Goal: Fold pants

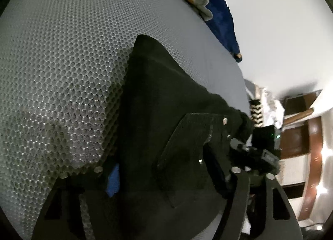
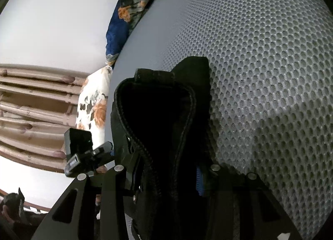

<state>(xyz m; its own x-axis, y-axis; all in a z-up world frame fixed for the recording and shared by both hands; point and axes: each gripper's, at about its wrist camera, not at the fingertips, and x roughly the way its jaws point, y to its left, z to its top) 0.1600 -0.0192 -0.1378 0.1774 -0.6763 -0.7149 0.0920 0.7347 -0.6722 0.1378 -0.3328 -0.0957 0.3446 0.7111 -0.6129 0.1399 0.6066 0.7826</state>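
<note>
Black pants (image 1: pixel 166 104) lie bunched on a grey honeycomb mat (image 1: pixel 62 73), with a back pocket and metal rivets facing the left wrist camera. My left gripper (image 1: pixel 166 175) is closed on this cloth, and its blue pad (image 1: pixel 113 179) presses the pants' left side. In the right wrist view the waistband and open zipper of the pants (image 2: pixel 158 125) fill my right gripper (image 2: pixel 166 171). That gripper is shut on them, blue pad (image 2: pixel 199 181) against the cloth. Each gripper's black camera box shows beside the pants in the other's view (image 1: pixel 266 135) (image 2: pixel 78 142).
A blue, orange and grey patterned blanket (image 2: pixel 135 4) lies along the mat's far edge. A floral pillow (image 2: pixel 93 104) sits beside a ribbed brown headboard (image 2: pixel 31 115). Dark wooden furniture (image 1: pixel 295 135) stands beyond the mat's edge, under a white wall.
</note>
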